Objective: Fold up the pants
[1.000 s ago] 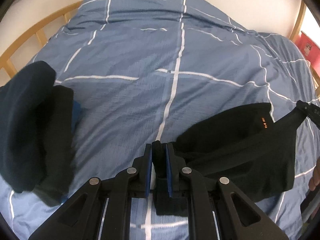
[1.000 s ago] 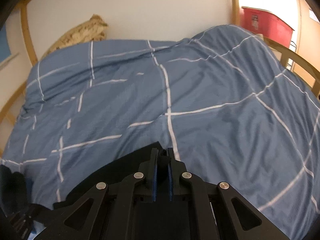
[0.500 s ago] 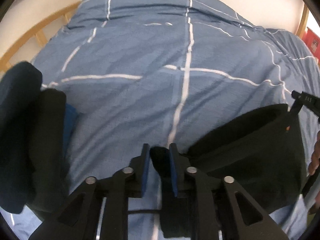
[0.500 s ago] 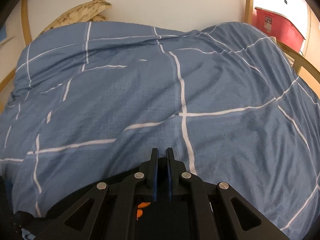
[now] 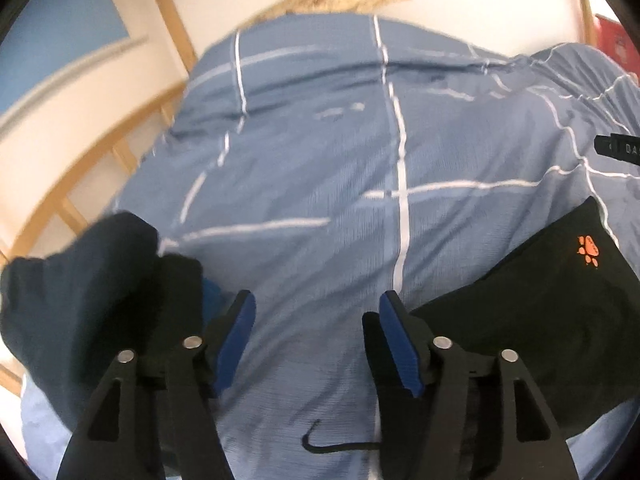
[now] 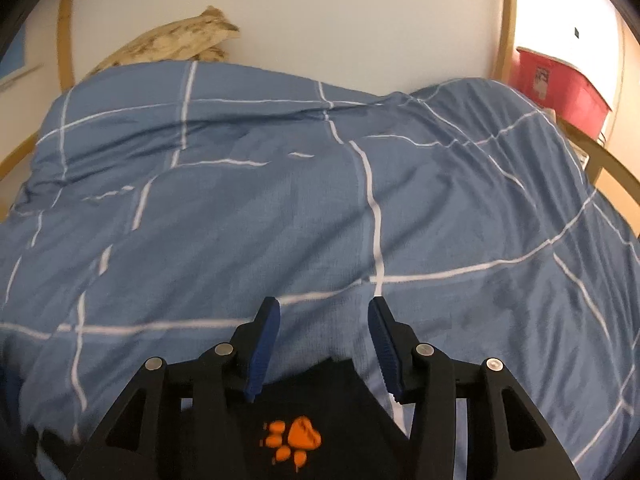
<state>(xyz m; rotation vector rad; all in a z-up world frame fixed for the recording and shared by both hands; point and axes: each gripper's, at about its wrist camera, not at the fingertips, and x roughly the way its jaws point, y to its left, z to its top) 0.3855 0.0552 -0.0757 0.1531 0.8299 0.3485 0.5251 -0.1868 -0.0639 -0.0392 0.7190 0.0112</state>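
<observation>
The black pants (image 5: 532, 316) with an orange paw logo lie folded on the blue checked duvet (image 5: 340, 160), at the right in the left wrist view. In the right wrist view the pants (image 6: 320, 408) lie just under and behind the fingers. My left gripper (image 5: 316, 340) is open and empty above the duvet, left of the pants. My right gripper (image 6: 324, 340) is open and empty, just above the pants' far corner. A black drawstring (image 5: 332, 446) lies loose on the duvet below the left gripper.
A pile of dark navy and black clothes (image 5: 92, 292) sits at the left edge of the bed. A wooden bed rail (image 5: 88, 152) runs along the left. A tan pillow (image 6: 172, 40) lies at the head. A red box (image 6: 560, 84) stands at the right.
Both grippers were shut on the pants and have opened, letting the fabric go. The pants now rest on the duvet and both grippers have lifted slightly.
</observation>
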